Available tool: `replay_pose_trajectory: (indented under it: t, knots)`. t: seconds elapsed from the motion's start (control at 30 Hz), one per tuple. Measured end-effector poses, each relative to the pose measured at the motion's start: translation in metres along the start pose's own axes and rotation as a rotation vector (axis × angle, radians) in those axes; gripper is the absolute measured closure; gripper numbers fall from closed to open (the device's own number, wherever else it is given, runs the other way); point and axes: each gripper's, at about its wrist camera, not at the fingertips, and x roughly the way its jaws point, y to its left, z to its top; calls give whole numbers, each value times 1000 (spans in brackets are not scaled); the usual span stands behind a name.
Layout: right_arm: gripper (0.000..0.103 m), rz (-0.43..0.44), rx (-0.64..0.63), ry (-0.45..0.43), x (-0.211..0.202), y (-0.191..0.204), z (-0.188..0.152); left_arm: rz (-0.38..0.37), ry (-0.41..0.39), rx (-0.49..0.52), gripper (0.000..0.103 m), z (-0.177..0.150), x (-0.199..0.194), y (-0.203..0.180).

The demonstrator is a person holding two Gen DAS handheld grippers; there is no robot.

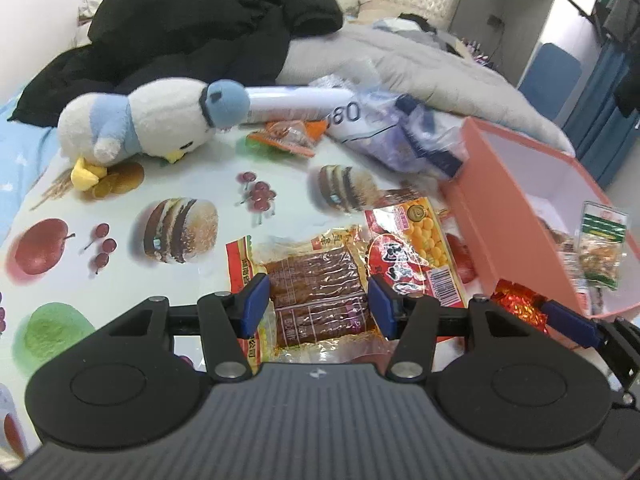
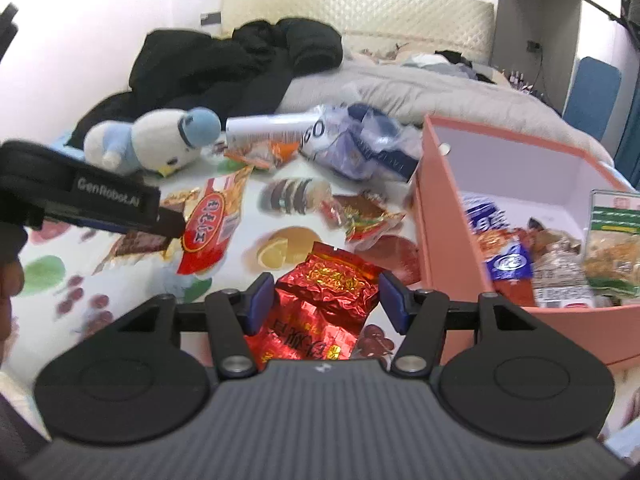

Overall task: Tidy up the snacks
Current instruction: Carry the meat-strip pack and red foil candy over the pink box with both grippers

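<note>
My left gripper [image 1: 318, 304] is shut on a brown dried-snack packet [image 1: 316, 280], pads against its sides, its red-yellow margin passing under the left finger. In the right wrist view the left gripper [image 2: 170, 225] hovers with that packet [image 2: 136, 246] under its tip. My right gripper [image 2: 326, 300] is shut on a crumpled red foil packet [image 2: 332, 280]; the same packet [image 1: 518, 300] shows by the box corner. A red corn packet [image 1: 416, 240] lies beside the brown one. The pink box [image 2: 432, 220] at right holds several snacks, among them a green-labelled bag [image 2: 616, 240].
A fruit-print cloth [image 1: 120, 184] covers the bed. At the back lie a plush bird [image 1: 152, 120], a white tube [image 1: 288, 102], orange packets [image 1: 284, 138] and a purple plastic bag [image 1: 404, 136]. Behind them are a black coat [image 1: 192, 28] and a grey duvet [image 1: 420, 64].
</note>
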Motion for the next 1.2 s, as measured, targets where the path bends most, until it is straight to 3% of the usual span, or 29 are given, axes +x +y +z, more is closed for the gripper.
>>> replay_pose_trajectory:
  t: [0.33,0.6,0.9,1.03,1.2]
  knots:
    - [43,-10,26,-77,-56,-17,16,-40,-79,2,43,6,-58,-32]
    - [43,-60,68,-120,-90,-47,23,-102,-114,12,43,15,-83,-66]
    - [43,-164,105,-150,-118,-105,33,-197,-130,73,43,31,-76,-129]
    - [43,-219,89,-153,-112,-131,37,-235,-123,128,43,39,-68,-164]
    - [43,-222,124,-134,-96,-163,43,-254,-106,181,43,50,-50,-200]
